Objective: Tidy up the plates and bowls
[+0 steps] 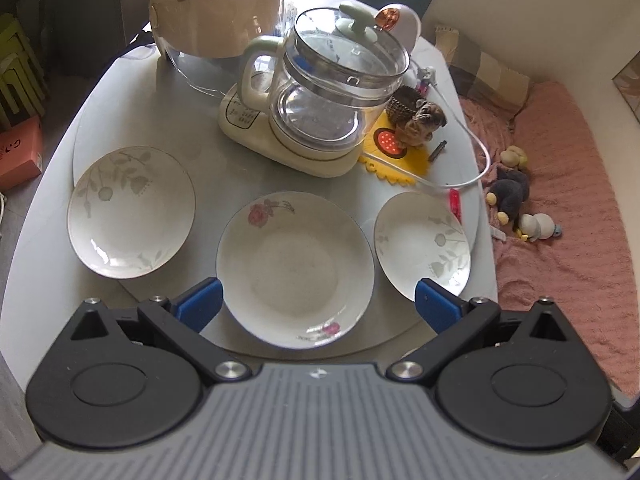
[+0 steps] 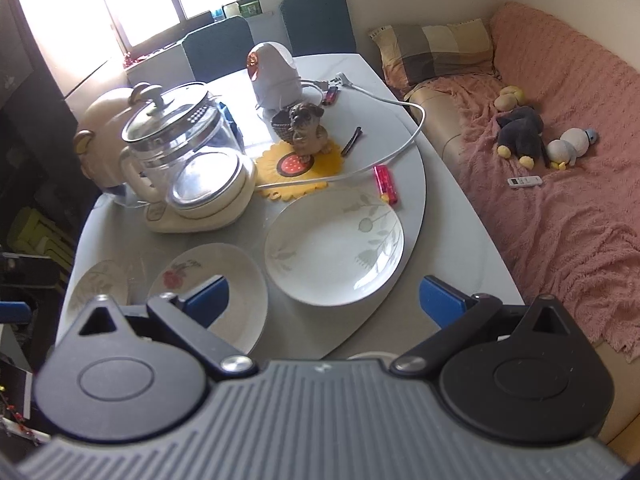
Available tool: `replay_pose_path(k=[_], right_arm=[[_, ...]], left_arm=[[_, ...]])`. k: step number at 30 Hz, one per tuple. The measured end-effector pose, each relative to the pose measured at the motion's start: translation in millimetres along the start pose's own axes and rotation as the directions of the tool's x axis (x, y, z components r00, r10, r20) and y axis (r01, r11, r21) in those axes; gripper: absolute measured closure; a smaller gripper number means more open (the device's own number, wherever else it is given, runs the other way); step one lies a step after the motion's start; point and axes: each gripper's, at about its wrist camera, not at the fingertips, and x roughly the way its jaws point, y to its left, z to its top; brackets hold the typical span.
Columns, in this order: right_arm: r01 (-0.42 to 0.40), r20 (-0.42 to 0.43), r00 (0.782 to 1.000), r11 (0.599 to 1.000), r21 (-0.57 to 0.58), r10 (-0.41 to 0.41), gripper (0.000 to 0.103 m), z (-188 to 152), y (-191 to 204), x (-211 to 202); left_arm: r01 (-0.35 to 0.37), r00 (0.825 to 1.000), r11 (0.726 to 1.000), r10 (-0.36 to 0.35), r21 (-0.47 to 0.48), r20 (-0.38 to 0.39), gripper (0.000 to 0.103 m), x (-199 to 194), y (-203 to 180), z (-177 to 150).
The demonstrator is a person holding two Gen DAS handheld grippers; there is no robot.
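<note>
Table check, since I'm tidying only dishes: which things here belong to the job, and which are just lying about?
For the job: rose plate, left leaf plate, right leaf plate.

Lying about: glass kettle, dog figurine, sunflower mat, red lighter, white cable.

White plates: middle plate (image 1: 295, 270) pink-flowered, side plates (image 1: 131, 212) grey-leaved; fingers (image 1: 199, 303) blue.

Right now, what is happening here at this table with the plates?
A person holds two grippers above a round table; nothing is gripped yet. Three plates lie apart in a row: a leaf plate, a rose plate and another leaf plate. The left gripper hangs open over the rose plate; the right gripper is open before the far-right plate. A glass kettle stands behind them.
</note>
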Motion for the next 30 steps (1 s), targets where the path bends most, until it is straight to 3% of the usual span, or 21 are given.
replay_pose_path(k=[11, 15, 30], right_arm=[[-0.032, -0.033, 0.999, 0.999, 0.004, 0.032, 0.0, 29.3, -21.4, 62.4], [-0.017, -0.058, 0.998, 1.0, 0.017, 0.018, 0.0, 36.2, -29.7, 87.3], [-0.069, -0.127, 0.989, 0.996, 0.064, 0.077, 0.005, 39.9, -64.8, 149.6]], left_arm=[[-0.047, 0.996, 0.998, 0.045, -0.029, -0.077, 0.0, 90.1, -12.5, 43.8], [-0.112, 0.991, 0.993, 0.114, 0.03, -0.067, 0.0, 124.4, -21.9, 52.1], [-0.082, 0.985, 0.992, 0.095, 0.101, -0.14, 0.0, 201.1, -52.7, 64.4]])
